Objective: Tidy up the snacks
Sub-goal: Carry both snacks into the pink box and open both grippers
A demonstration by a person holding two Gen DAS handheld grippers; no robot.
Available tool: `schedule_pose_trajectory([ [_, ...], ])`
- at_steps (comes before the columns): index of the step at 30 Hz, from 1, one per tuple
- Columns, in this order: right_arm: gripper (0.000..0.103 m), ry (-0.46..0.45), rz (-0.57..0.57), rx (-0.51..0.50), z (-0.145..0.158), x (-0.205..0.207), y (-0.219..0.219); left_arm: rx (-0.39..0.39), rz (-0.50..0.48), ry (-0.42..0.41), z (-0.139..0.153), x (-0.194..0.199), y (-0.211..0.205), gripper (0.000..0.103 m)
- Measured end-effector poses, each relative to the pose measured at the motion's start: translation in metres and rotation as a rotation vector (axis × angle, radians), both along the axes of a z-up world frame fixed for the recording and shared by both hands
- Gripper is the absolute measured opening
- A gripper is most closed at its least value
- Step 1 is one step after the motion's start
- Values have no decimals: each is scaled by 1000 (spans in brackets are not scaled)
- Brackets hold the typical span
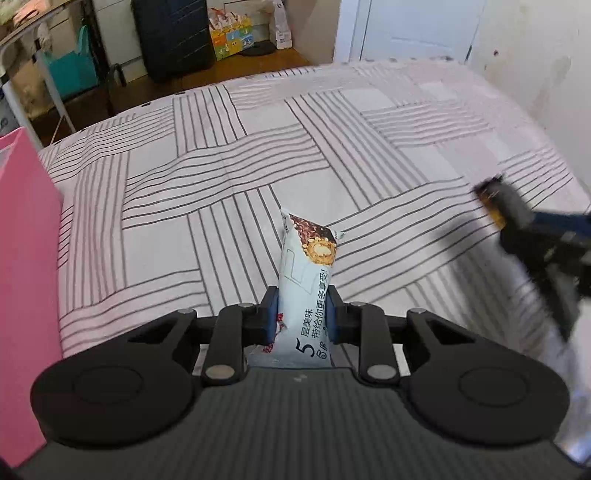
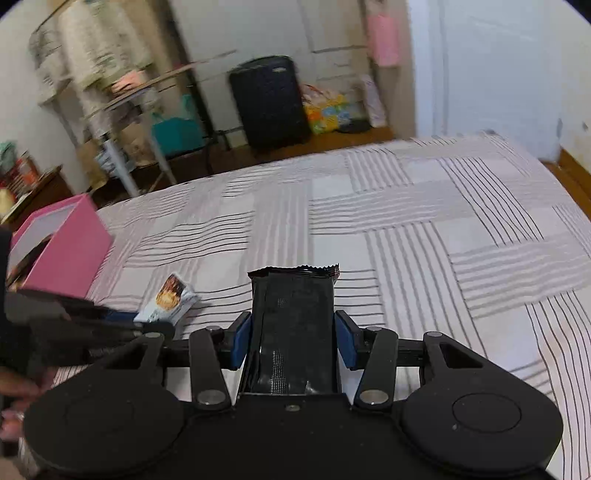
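White snack bar (image 1: 308,280), in a pale wrapper printed with a nut-and-chocolate picture and Chinese lettering, stands lengthwise between the blue pads of the left gripper (image 1: 303,317). The pads press on both sides of the wrapper, and the jaws stand nearly together. The bar's far end points out over the bed, clear of the sheet. In the right wrist view the same bar (image 2: 168,299) appears at the tip of the left gripper (image 2: 155,325), low over the bed and near the pink box.

Black snack packet (image 2: 293,332), with a serrated far edge, lies lengthwise in the right gripper (image 2: 293,339). Its blue pads sit against the packet's two long sides, the jaws partly open to the packet's width. In the left wrist view the right gripper (image 1: 495,206) is blurred at the right edge; a dark and yellow end shows at its tip.

Pink box (image 2: 70,247), open at the top with a pale inner wall, stands on the bed at the left; something dark shows inside it, too unclear to name. In the left wrist view its pink wall (image 1: 26,258) fills the left edge.

Bed (image 1: 332,147), covered by a white sheet with blocks of grey stripes, underlies both grippers. Beyond it stand a dark suitcase (image 2: 267,103), a teal bag (image 2: 177,134) and a white door (image 1: 417,26).
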State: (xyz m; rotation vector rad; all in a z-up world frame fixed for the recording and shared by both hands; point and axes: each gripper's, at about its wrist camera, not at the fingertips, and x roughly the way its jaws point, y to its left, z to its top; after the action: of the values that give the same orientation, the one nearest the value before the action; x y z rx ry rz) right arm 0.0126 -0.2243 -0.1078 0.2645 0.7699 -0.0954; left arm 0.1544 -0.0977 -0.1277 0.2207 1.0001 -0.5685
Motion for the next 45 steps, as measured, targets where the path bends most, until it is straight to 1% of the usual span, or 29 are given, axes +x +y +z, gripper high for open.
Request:
schedule_pose_trajectory([
  [2, 53, 8, 44, 12, 2, -4, 12, -22, 5, 13, 10, -6, 9, 24],
  [5, 53, 26, 99, 22, 5, -9, 32, -33, 16, 37, 22, -17, 26, 24],
  [8, 53, 48, 158, 65, 10, -14, 50, -39, 27, 55, 33, -28, 44, 24],
  [12, 53, 68, 235, 113, 25, -15, 77, -45, 47, 43, 56, -41, 77, 24],
  [14, 53, 70, 277, 121, 35, -14, 94, -86, 75, 48, 74, -48, 101, 24],
  [15, 53, 68, 297, 128, 41, -12, 102, -98, 88, 39, 82, -51, 112, 24],
  [19, 53, 39, 371, 142, 67, -8, 133, -97, 147, -39, 120, -61, 157, 24],
  [21, 53, 29, 404, 148, 79, -4, 148, -110, 183, -43, 134, -60, 180, 24],
  [23, 53, 18, 434, 161, 91, 4, 163, -117, 213, -46, 145, -56, 201, 24],
  [25, 53, 3, 455, 172, 101, 14, 176, -103, 252, -68, 154, -52, 219, 24],
  [29, 53, -24, 481, 212, 114, 41, 202, -132, 331, -80, 169, -36, 248, 24],
  [31, 53, -43, 482, 223, 115, 53, 211, -107, 362, -118, 172, -29, 254, 24],
  [33, 53, -52, 481, 245, 113, 67, 220, -81, 392, -135, 171, -18, 260, 24],
  [37, 53, -71, 487, 259, 102, 99, 236, -30, 451, -146, 155, 4, 271, 25],
  [39, 53, -85, 490, 267, 93, 116, 243, -39, 472, -122, 145, 18, 279, 25],
  [41, 53, -82, 485, 286, 83, 136, 251, -30, 496, -103, 135, 31, 283, 25],
  [45, 53, -72, 454, 354, 61, 163, 263, -12, 546, -55, 116, 55, 295, 25],
])
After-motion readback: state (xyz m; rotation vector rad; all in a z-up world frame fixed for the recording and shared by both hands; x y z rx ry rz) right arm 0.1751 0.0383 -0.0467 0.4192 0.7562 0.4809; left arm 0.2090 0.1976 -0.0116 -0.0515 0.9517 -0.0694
